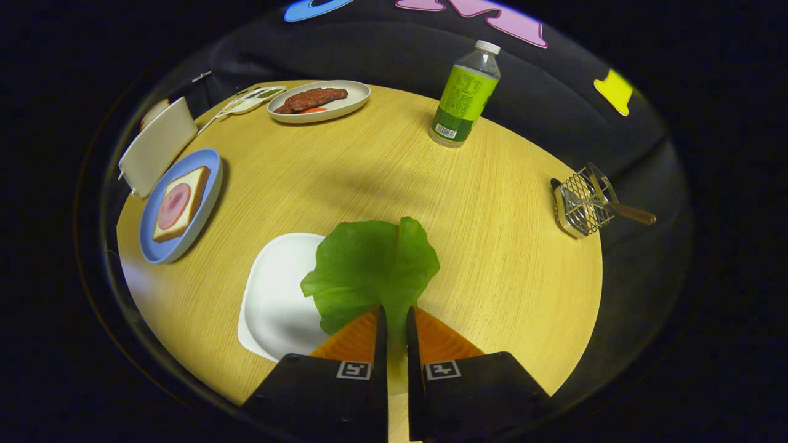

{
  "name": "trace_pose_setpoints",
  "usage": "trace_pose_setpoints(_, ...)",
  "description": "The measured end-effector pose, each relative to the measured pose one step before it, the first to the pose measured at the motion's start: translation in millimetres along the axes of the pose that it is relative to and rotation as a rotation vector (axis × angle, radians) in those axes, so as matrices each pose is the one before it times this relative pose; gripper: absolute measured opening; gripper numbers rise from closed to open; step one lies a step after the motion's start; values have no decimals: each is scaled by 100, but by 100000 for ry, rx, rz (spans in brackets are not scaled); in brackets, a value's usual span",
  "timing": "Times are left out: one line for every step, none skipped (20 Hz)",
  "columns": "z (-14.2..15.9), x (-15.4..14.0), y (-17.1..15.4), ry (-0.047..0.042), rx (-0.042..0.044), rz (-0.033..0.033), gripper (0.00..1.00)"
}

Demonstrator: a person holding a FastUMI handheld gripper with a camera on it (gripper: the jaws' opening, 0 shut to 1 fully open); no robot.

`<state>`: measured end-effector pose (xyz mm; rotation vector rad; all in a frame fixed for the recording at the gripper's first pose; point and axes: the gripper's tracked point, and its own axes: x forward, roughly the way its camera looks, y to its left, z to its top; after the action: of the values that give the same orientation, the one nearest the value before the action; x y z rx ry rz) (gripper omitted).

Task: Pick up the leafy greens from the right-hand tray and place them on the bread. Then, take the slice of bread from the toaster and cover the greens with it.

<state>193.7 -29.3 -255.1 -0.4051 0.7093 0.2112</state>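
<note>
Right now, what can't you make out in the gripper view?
- Toaster: bread slice mostly hidden behind its white wall.
- Leafy greens: stem hidden between the fingers of the hand-held gripper, which is shut on it.
- White tray: near corner covered by the greens and fingers.
- Small dish beside the meat plate: contents too small to tell.

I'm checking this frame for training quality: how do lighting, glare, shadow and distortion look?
Gripper view: even, soft light; a broad faint shadow crosses the table; the white tray is nearly blown out; fisheye bends the table edge; the leafy greens held in the gripper stay sharp.
</note>
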Motion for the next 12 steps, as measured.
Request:
trace_pose_setpoints(28,-214,7,-371,2100,857,17)
trace_pose_setpoints(-166,-148,252,566,1904,1727,17)
trace_pose_setpoints(55,-203,80,-452,899,756,17)
trace_pose_setpoints(307,-197,-504,-1912,541,-2357,17)
trace_pose_setpoints(218,-21,58,-129,747,640,8)
trace_pose_setpoints(-73,-109,117,88,182,18,8)
trace_pose_setpoints(-31,-303,-240,-197,-99,-1251,8)
trace_pose_setpoints(404,-373,-52,-816,257,-91,5)
trace_pose_setpoints(71,-266,210,-1102,363,430,5)
trace_pose_setpoints(380,-670,147,-746,351,577,5)
trace_pose_setpoints(385,-702,194,-945,359,529,5)
trace_pose_setpoints(732,-699,241,-1610,263,557,5)
